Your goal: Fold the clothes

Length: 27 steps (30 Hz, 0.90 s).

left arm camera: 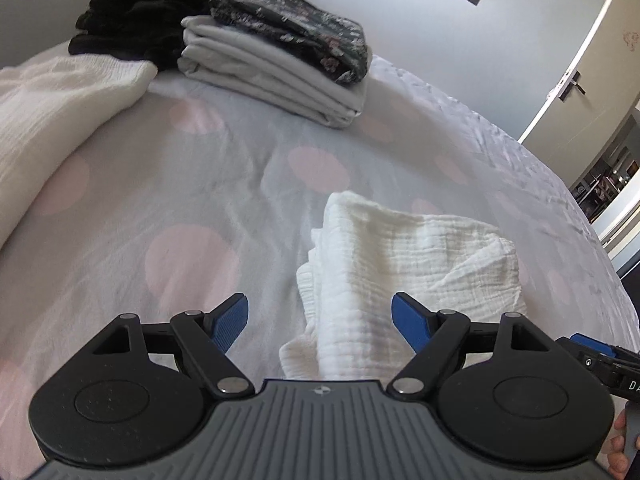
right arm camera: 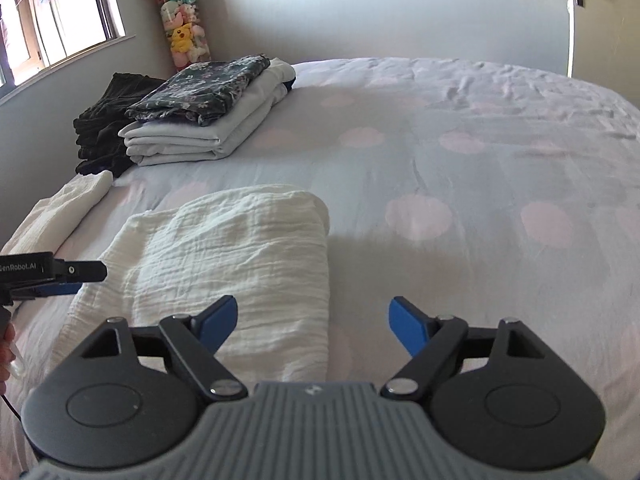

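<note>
So you've got a fair bit parked at the far side of the bed with the pale sheet and pink polka dots (right arm camera: 460,168): a stack of folded light grey cloth (right arm camera: 192,140) with a folded dark floral garment (right arm camera: 200,88) on top, and a crumpled black garment (right arm camera: 104,120) touching that stack on the window side. A long white crinkled cloth (left arm camera: 52,120) lies along the bed edge near the black pile, well apart from your work area. In the room corner there's a clear tube of plush toys (right arm camera: 184,20), and a door with a handle (left arm camera: 572,84) off to the side. Nothing sits between your tools and the folded white crinkled muslin cloth (right arm camera: 224,256), which rests flat on the bed right in front of you, puffy with layered edges showing on one side. Your left gripper (left arm camera: 320,320) has its jaws spread apart over the cloth's near edge, gripping nothing. Your right gripper (right arm camera: 312,324) is likewise spread wide, its left finger over the cloth, the right over bare sheet.
</note>
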Motion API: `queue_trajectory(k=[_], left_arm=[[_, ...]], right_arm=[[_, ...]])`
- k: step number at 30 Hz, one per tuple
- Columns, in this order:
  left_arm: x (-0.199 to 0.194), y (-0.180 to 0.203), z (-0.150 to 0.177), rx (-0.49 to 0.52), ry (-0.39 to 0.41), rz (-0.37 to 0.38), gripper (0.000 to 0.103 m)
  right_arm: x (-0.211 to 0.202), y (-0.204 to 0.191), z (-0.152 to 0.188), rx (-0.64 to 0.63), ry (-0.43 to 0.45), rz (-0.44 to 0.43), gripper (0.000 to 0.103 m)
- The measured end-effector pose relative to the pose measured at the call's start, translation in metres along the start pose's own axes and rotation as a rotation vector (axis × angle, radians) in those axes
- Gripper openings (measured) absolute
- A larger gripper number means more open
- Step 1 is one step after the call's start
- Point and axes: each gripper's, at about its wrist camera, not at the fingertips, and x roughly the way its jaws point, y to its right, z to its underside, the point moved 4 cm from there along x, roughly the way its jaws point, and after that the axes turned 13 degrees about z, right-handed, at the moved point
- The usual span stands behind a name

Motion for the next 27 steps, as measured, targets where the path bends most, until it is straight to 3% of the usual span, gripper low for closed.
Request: queue_trajectory(k=[4,13,20,24,27], left_arm=[[0.006,-0.01,0.011,-0.077,-0.052,0.06,0.093],[0.018,-0.014,0.016,-0.113,-0.085,0.057,0.091],[0.028,-0.009,0.015,-0.129,-0.09,0.076,0.072],[0.032,-0.009,0.012,-0.144,-0.085,0.092,0.059],[0.031,-0.006,0.013,-0.139,-0.081,0.109,0.049]], right_arm=[[0.015,0.002,0.003,0.016,-0.041,-0.026,0.082],[0.047,0.007,0.012,0.099,-0.165,-0.089,0.077],[0.057,0.002,0.011,0.126,-0.187,-0.107,0.075],[0.06,-0.009,0.006,0.133,-0.197,-0.14,0.046],[0.057,-0.016,0.003,0.123,-0.187,-0.131,0.032]])
